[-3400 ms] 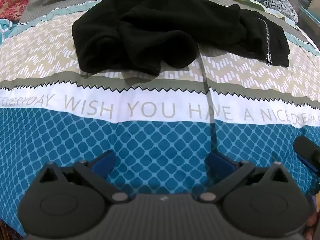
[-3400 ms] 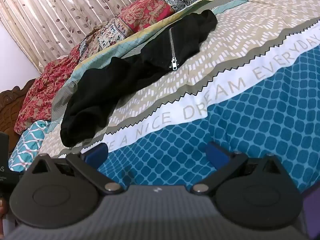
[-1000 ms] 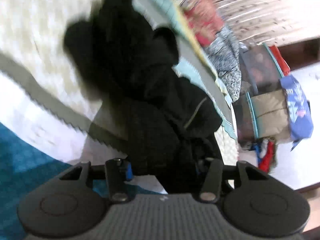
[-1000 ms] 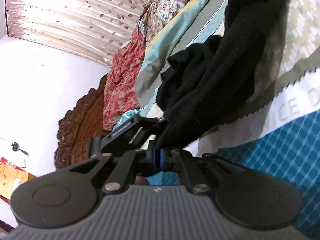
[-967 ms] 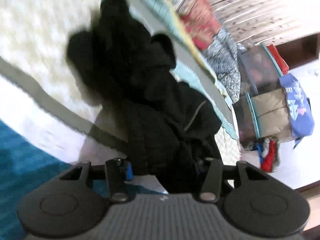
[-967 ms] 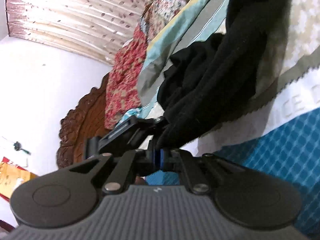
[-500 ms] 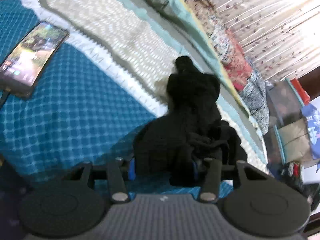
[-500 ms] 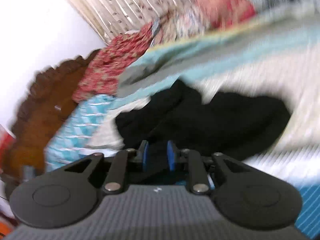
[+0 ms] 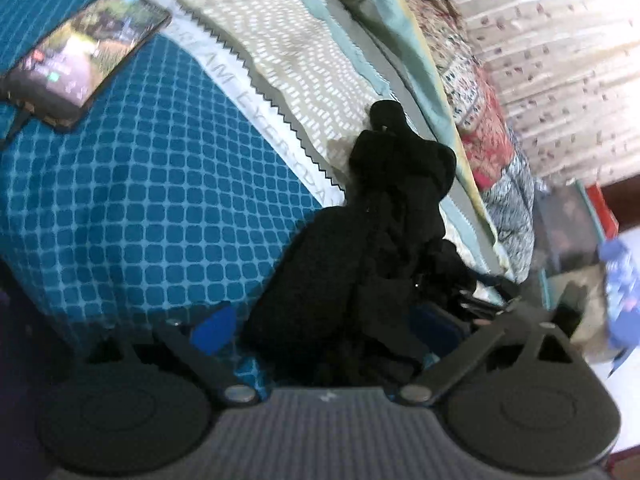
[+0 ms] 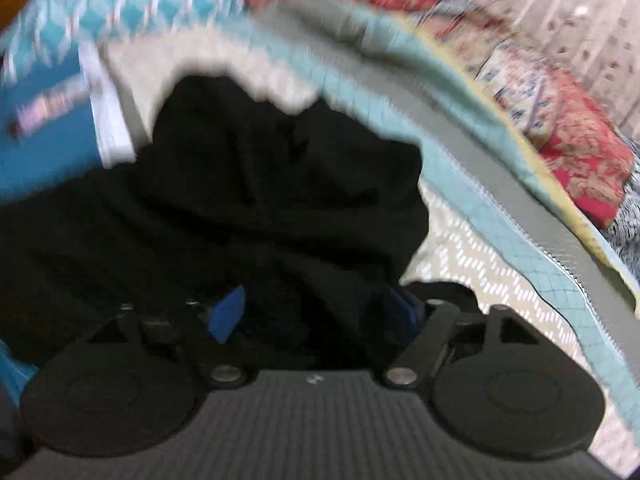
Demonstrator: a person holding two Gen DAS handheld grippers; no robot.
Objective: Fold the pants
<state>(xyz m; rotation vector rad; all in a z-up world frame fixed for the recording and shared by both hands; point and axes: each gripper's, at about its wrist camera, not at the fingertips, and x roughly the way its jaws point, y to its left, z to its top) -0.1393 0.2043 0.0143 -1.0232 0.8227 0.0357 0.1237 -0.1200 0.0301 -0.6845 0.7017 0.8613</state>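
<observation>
Left wrist: left gripper [image 9: 324, 326] jaws just sprang wide, releasing black pants [image 9: 384, 216] bunched on bedspread [image 9: 132, 184]. Right gripper [image 10: 316, 314] just parted too; cloth lies loose between.

A phone [image 9: 82, 56] with its screen lit lies on the blue checked bedspread [image 9: 132, 184] at the upper left of the frame. Red patterned bedding [image 9: 486, 148] and a pale leaf-print curtain [image 9: 560, 48] fill the upper right.
</observation>
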